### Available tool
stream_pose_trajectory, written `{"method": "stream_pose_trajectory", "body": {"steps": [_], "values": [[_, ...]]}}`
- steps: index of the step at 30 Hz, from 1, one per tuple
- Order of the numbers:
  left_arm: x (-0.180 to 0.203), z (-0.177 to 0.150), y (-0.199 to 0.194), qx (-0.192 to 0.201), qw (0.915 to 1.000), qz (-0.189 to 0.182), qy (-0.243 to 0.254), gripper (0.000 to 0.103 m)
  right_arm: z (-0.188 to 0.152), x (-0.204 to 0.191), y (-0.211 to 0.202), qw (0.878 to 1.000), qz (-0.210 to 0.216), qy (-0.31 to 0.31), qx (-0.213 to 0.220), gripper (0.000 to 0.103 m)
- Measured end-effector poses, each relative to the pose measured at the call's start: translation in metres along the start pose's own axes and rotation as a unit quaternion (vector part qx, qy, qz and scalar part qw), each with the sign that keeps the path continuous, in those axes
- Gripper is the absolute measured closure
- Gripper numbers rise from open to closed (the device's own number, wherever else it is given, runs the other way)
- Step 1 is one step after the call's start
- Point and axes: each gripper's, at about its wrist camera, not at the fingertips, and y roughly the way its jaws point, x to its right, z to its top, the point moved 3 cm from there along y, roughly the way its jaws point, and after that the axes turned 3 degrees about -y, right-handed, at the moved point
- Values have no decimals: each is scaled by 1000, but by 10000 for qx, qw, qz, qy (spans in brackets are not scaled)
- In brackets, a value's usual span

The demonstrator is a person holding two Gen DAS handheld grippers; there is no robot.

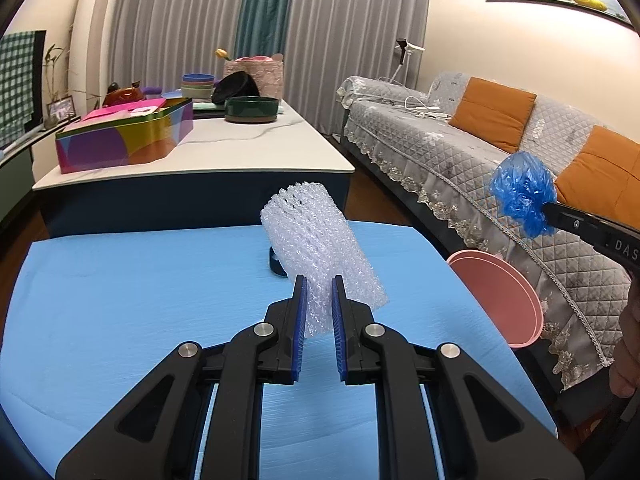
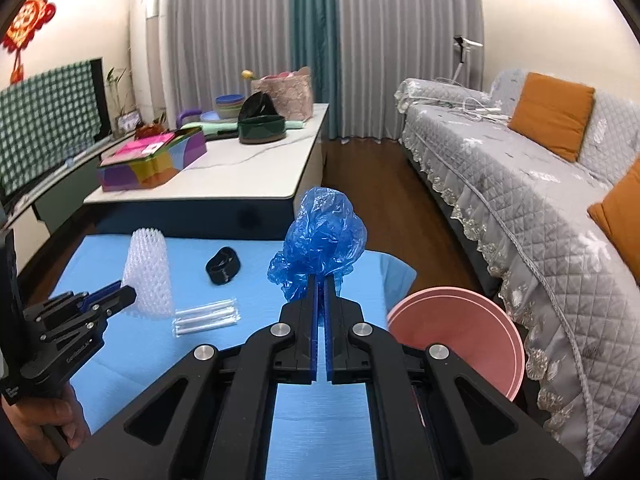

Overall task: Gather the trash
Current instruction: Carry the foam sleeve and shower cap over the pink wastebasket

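Trash: blue plastic bag (image 2: pixel 320 236) hanging clamped in right gripper (image 2: pixel 322 292) near pink bin (image 2: pixel 472 328) | left gripper (image 1: pixel 319 292) pinching foam net sleeve (image 1: pixel 316 248) above table (image 1: pixel 120 300) | risk: light sleeve slipping, missing bin.

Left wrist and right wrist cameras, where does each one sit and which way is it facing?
Left wrist view: sits on the left tool, looking forward over the light blue table at the white foam net sleeve it grips; a bit of the person's right hand shows at the edge.
Right wrist view: sits on the right tool, facing the same way, gripping the crumpled blue plastic bag; the left hand shows.
Shared: each sees the other tool, the round pink bin, the grey quilted sofa.
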Motion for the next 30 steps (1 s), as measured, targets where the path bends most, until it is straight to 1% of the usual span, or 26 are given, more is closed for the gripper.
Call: {"method": "stream_pose_trajectory", "body": {"steps": [5, 9, 17, 24, 30], "values": [[9, -2, 5, -39, 10000, -41, 67, 91, -10, 18, 1, 9994, -72, 314, 81, 100], [19, -2, 10, -57, 9999, -94, 108, 91, -10, 31, -2, 9990, -263, 304, 214, 100], [47, -5, 23, -118, 9993, -243, 259, 91, -16, 66, -3, 9970, -475, 581, 201, 100], [69, -9, 34, -193, 9984, -367, 379, 91, -18, 95, -8, 9944, -822, 606, 280, 100], [90, -11, 39, -246, 9971, -553, 468, 91, -20, 112, -11, 9926, -968, 673, 274, 100]]}}
